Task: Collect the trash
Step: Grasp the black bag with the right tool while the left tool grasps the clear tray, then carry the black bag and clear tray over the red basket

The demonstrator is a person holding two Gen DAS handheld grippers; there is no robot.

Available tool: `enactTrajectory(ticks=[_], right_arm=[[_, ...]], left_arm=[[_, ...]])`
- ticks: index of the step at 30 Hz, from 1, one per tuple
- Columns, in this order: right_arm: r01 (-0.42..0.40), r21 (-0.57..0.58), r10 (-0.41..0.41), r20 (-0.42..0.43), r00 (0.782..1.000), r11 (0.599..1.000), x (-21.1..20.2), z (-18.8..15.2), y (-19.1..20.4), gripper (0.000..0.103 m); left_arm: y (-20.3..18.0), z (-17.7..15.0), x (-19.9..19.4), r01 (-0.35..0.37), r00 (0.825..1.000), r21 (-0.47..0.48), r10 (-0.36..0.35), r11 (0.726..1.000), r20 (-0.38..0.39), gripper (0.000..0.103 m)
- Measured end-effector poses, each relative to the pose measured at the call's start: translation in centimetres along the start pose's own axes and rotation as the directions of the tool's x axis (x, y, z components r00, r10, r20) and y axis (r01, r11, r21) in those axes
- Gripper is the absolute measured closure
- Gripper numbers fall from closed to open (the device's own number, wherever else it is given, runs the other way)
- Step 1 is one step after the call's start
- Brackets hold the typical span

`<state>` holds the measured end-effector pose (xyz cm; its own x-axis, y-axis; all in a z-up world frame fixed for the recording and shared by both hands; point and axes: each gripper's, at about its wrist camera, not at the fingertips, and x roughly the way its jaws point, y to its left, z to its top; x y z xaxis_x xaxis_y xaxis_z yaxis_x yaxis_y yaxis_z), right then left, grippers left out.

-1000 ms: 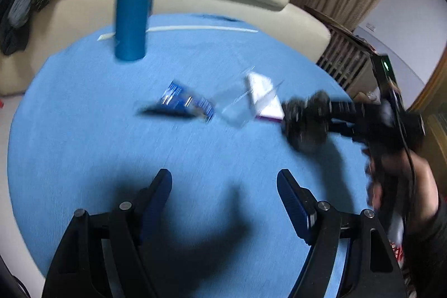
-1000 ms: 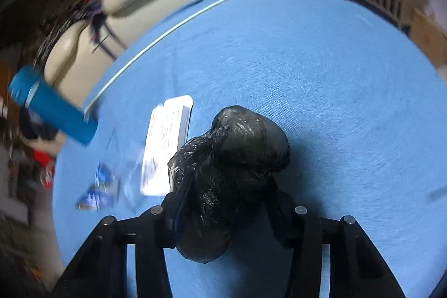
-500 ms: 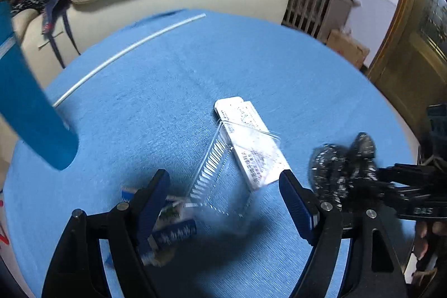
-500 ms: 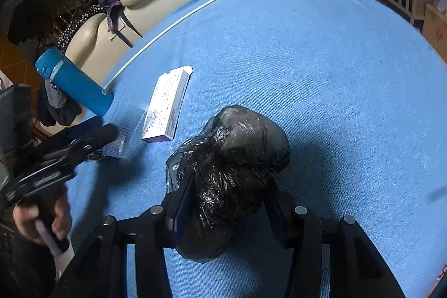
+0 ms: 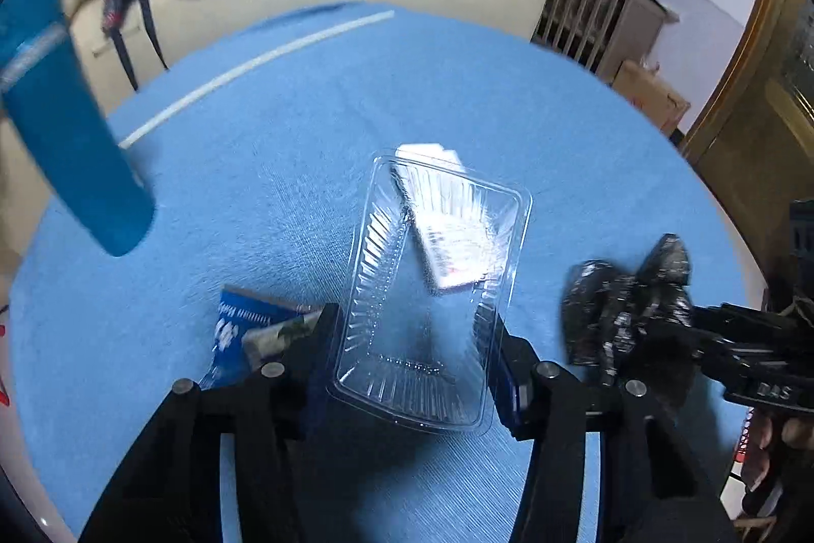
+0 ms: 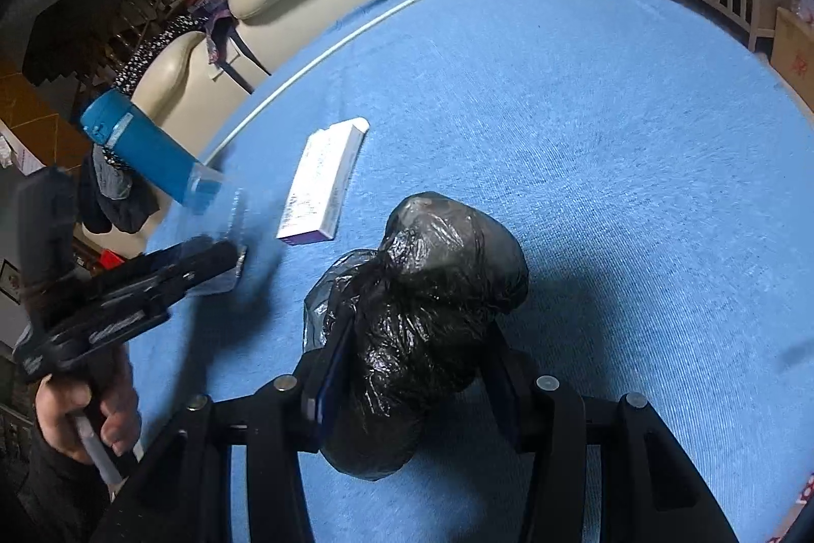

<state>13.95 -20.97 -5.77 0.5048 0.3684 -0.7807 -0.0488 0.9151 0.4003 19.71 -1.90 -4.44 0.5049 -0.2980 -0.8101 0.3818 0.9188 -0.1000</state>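
L gripper (image 5: 412,339) jaws closing round clear plastic tray (image 5: 432,288), mid-tabletop (image 5: 509,95), pads at its sides. R gripper (image 6: 407,370) pinching black trash bag (image 6: 427,304). Step: grabbing tray. Next: firm squeeze w/o crushing, then lift toward bag.

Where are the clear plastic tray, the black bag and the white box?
clear plastic tray (image 5: 432,288), left wrist view, ribbed base
black bag (image 6: 432,304), right wrist view, crinkled middle
white box (image 6: 323,181), right wrist view, printed top face
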Motion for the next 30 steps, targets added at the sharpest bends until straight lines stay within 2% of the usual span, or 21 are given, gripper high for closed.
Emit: enactTrajectory(ticks=[5, 10, 16, 21, 23, 26, 27, 28, 30], right_arm=[[-0.010, -0.010, 0.010, 0.029, 1.000, 1.000, -2.1, -1.4, 0.8, 0.052], [-0.006, -0.039, 0.008, 0.046, 0.999, 0.999, -4.4, -3.4, 1.3, 0.052], [0.001, -0.086, 0.000, 0.009, 1.000, 0.996, -5.6, -5.1, 1.4, 0.052], [0.004, -0.116, -0.007, -0.022, 1.000, 0.993, -5.6, -6.5, 1.6, 0.052], [0.006, -0.147, -0.015, -0.064, 0.998, 0.989, -5.0, -7.0, 1.8, 0.052], [0.036, -0.215, -0.065, -0.133, 0.989, 0.976, -3.6, -7.6, 2.6, 0.050], [0.066, -0.240, -0.104, -0.152, 0.983, 0.968, -2.9, -7.8, 3.0, 0.042], [0.093, -0.260, -0.133, -0.141, 0.981, 0.961, -2.7, -7.9, 3.4, 0.035], [0.133, -0.314, -0.178, -0.117, 0.977, 0.940, -2.4, -8.2, 4.5, 0.035]], left_arm=[[-1.5, -3.3, -4.0, -0.026, 0.998, -0.037, 0.028, 0.999, 0.058, 0.048], [-2.9, -6.5, -5.3, -0.047, 0.997, -0.064, 0.050, 0.997, 0.054, 0.048], [-4.2, -10.3, -6.9, -0.062, 0.997, -0.082, 0.065, 0.995, 0.032, 0.048], [-4.1, -11.2, -7.3, -0.072, 0.997, -0.094, 0.075, 0.993, 0.030, 0.048], [-4.3, -11.3, -7.2, -0.083, 0.996, -0.093, 0.086, 0.992, 0.025, 0.048], [-4.4, -11.6, -7.0, -0.095, 0.995, -0.102, 0.097, 0.990, 0.017, 0.047], [-4.4, -11.7, -6.8, -0.097, 0.995, -0.104, 0.099, 0.990, 0.013, 0.047], [-4.4, -11.9, -6.9, -0.098, 0.995, -0.106, 0.100, 0.990, 0.013, 0.047], [-4.3, -11.9, -6.9, -0.102, 0.994, -0.111, 0.104, 0.989, 0.012, 0.047]])
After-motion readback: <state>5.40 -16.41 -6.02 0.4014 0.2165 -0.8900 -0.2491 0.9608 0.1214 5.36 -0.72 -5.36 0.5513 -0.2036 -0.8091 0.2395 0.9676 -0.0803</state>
